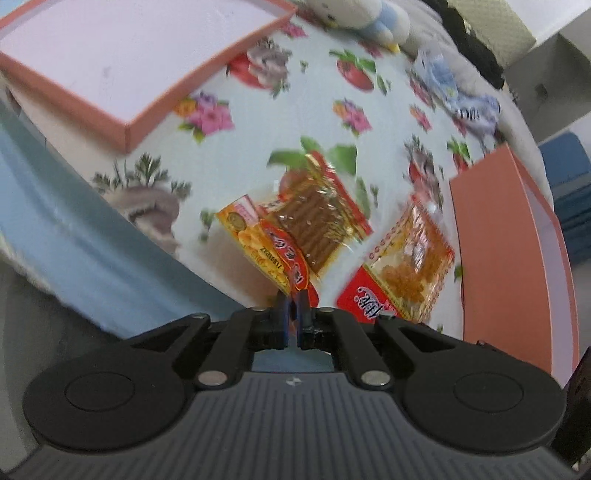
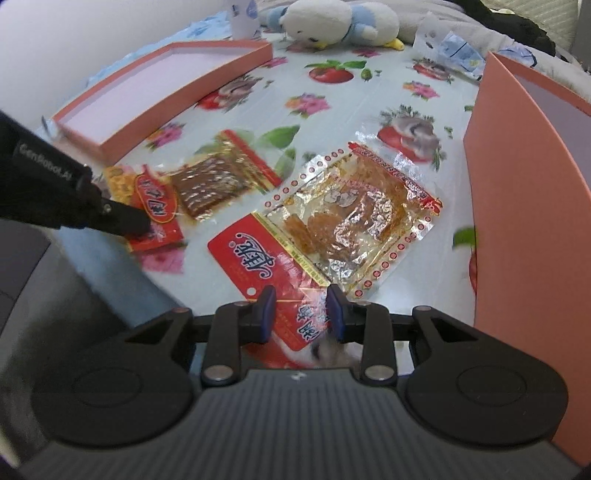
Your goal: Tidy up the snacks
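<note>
Salmon-pink shallow tray at 10 o'clock in right wrist view, empty; taller pink box at 3 o'clock, interior not visible. Nothing visibly packed yet, so early in the job by the look of it. Left gripper pads pressed together on red end of small spicy-strip packet, yellow packet tucked beneath it. Right gripper fingers part-spread, straddling red header of large clear snack bag; actual pinch on film hard to confirm. Both packets near floral tablecloth centre, between tray and box. Blue-white wrappers at 1 o'clock, beside plush toy, likely still to sort.
</note>
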